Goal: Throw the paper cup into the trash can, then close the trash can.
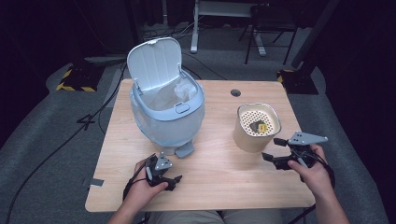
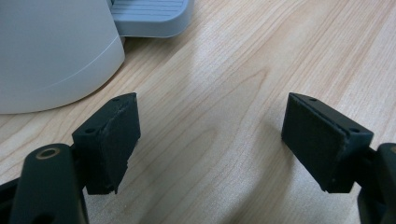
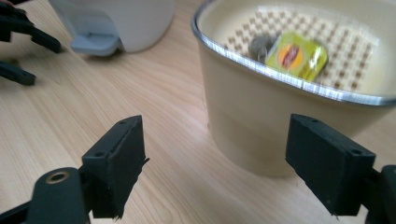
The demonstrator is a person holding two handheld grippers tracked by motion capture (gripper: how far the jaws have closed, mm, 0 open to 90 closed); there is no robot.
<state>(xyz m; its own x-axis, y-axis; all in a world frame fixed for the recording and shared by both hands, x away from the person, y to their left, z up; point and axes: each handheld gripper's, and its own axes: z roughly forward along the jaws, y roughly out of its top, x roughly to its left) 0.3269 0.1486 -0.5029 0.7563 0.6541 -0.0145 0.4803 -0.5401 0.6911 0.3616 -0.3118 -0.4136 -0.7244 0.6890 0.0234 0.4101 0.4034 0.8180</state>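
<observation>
A pale blue pedal bin (image 1: 167, 112) stands at the table's back left with its lid (image 1: 154, 63) up and a clear liner inside. Its foot pedal (image 1: 185, 150) (image 2: 149, 16) (image 3: 95, 43) points toward me. A beige tub (image 1: 256, 127) (image 3: 280, 107) with a perforated insert sits at the right, holding a yellow packet (image 1: 262, 127) (image 3: 296, 56) and a dark scrap. My left gripper (image 1: 166, 173) (image 2: 210, 140) rests open near the table's front, just short of the pedal. My right gripper (image 1: 275, 149) (image 3: 215, 163) is open beside the tub's right side, jaws pointing at its wall.
The wooden table (image 1: 210, 186) has a round cable hole (image 1: 236, 92) at the back. Cables trail across the grey floor on the left. A desk frame and chair legs stand behind the table.
</observation>
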